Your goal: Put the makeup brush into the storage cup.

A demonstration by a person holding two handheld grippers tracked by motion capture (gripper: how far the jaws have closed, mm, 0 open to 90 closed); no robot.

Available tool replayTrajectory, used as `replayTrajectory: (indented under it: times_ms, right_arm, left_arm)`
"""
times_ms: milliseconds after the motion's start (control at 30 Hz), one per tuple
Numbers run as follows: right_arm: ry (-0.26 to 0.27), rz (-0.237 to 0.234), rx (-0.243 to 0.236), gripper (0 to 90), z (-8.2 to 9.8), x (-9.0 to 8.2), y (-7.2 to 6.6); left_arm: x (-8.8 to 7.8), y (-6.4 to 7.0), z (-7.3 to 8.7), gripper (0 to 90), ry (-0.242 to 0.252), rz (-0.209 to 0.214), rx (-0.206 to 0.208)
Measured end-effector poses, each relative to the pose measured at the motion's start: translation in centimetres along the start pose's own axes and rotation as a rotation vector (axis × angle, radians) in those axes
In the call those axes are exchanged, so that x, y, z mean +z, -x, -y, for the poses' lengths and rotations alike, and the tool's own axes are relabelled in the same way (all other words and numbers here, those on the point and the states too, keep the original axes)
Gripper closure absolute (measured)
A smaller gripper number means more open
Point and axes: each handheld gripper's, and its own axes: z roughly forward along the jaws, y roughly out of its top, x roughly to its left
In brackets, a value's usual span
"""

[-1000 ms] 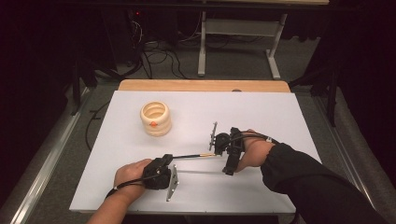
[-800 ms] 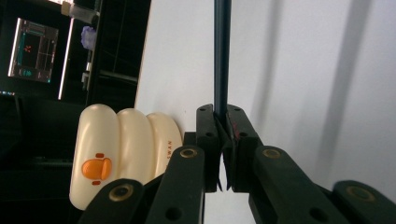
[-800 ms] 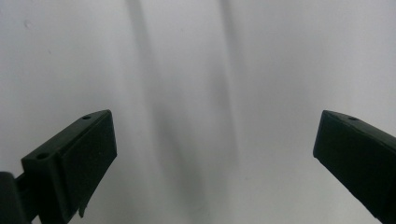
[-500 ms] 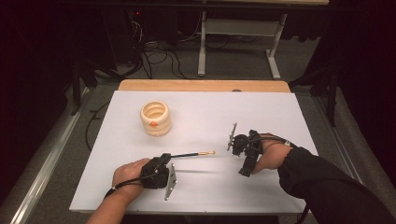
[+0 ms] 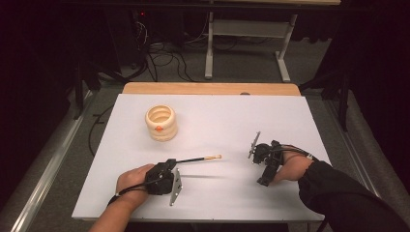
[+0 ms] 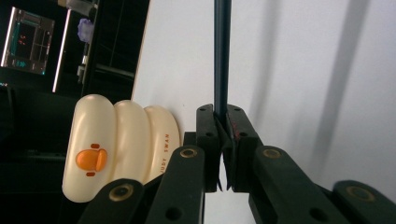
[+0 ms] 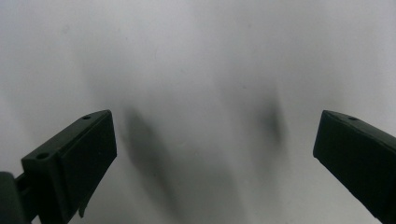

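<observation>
Brush (image 5: pixel 196 159), a thin dark rod with a small pale tip, is held out level above the white desk (image 5: pixel 217 121), pointing away from the left gripper (image 5: pixel 167 170) toward the middle of the desk, its tip well short of the right gripper (image 5: pixel 256 152). In the left gripper view the fingers (image 6: pixel 236 140) are pressed together on the rod's near end, pinching it between the pads. It looks light and stiff, since it juts out with no visible sag; being so narrow and smooth, it could probably twist or slide in a loose pinch, and the pale tip seems the delicate part, so holding the shaft near its end, as now, looks sound. The cream ringed holder (image 5: pixel 161 122), a squat pot of three stacked bulges with an orange mark on its side, stands beyond the left gripper and well apart from the brush tip; its mouth is open upward, and nothing can be seen inside it. The right gripper rests low over bare desk on the far side of the brush tip from the holder, its fingers (image 7: pixel 74 154) spread wide and holding nothing.
</observation>
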Motion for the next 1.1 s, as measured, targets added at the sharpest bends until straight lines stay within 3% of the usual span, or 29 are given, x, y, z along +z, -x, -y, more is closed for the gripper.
replayTrajectory:
  times_ms: [133,167,300,467,500,533,567,900,933,1100]
  right_arm:
    - [0.048,-0.006,0.030,1.1,0.4,0.2,0.1]
    - [0.104,-0.002,0.062,1.2,0.8,0.1,0.2]
    - [0.173,0.007,0.109,1.2,1.3,0.0,0.2]
    - [0.264,0.023,0.159,1.9,2.1,-0.2,0.3]
    - [0.264,0.023,0.159,1.9,2.1,-0.2,0.3]
    - [0.309,0.042,0.187,1.9,2.4,-0.2,0.3]
    - [0.319,0.041,0.204,1.9,2.5,-0.2,0.2]
    - [0.424,0.094,0.230,1.6,3.0,0.7,-0.4]
    - [0.444,0.099,0.256,1.6,2.9,0.7,-0.5]
    - [0.514,0.118,0.290,1.4,2.9,0.6,-0.6]
  left_arm:
    - [0.1,-0.1,0.3,85.8,0.007,0.010,-0.037]
    - [0.2,-0.3,0.5,85.9,0.004,0.022,-0.065]
    - [0.3,-0.5,1.0,85.9,0.005,0.033,-0.117]
    - [0.4,-0.5,1.2,85.9,0.007,0.041,-0.139]
    - [0.5,-0.6,1.3,85.9,0.009,0.046,-0.155]
    - [0.5,-0.7,1.5,85.9,0.018,0.059,-0.191]
    - [0.6,-0.7,1.6,85.9,0.030,0.060,-0.216]
    - [0.5,-1.3,2.3,85.9,0.053,0.086,-0.317]
    - [0.5,-1.4,2.3,85.9,0.055,0.087,-0.327]
    - [0.6,-1.5,2.6,85.9,0.059,0.098,-0.364]
